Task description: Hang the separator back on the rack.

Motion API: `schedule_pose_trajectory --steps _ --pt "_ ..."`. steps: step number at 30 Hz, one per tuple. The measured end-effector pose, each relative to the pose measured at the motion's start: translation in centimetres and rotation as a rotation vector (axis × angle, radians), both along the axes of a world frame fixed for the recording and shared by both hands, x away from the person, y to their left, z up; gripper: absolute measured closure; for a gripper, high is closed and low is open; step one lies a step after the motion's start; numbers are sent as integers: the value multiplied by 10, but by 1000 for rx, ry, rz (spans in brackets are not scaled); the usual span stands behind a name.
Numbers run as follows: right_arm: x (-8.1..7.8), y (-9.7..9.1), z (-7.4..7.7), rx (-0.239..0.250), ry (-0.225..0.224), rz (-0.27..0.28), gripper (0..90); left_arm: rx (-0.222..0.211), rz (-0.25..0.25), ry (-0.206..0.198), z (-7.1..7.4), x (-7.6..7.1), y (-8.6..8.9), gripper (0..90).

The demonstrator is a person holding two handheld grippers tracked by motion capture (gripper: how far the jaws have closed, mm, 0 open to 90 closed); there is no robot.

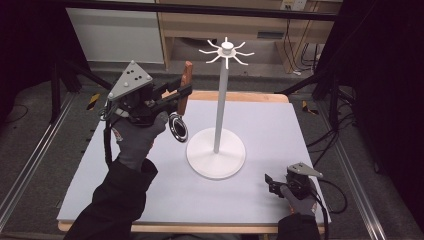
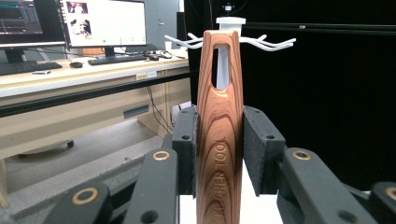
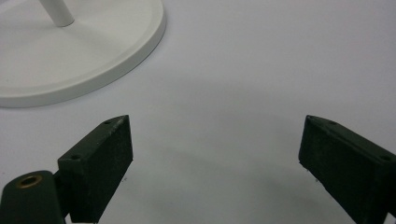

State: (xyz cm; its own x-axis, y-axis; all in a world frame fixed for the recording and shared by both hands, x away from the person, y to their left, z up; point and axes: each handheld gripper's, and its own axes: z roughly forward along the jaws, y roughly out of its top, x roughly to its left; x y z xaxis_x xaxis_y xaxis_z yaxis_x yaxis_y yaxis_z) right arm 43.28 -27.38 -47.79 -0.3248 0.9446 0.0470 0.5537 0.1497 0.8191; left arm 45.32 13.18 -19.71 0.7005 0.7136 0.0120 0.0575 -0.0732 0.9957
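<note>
My left gripper is raised at the table's back left, shut on the wooden handle of a kitchen tool. The handle stands upright, and a round black-rimmed head hangs below the jaws. In the left gripper view the handle is pinched between both pads, and its slotted top lines up with the hooks of the stand. This white stand has a round base and a ring of hooks on top, just right of the tool. My right gripper rests low at the front right, open and empty.
A pale grey mat covers the wooden table. The stand's base lies ahead and left of the right gripper's jaws. Beyond the table are a desk with monitors and a keyboard, black frame posts and floor cables.
</note>
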Motion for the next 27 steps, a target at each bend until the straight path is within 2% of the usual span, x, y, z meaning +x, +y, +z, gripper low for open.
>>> schedule_pose_trajectory --steps 14,27 --pt "0 0 0 7 -1 2 102 16 -7 -9 6 4 -15 678" --pt "0 0 0 13 2 4 102 27 -4 0 7 11 -24 678"
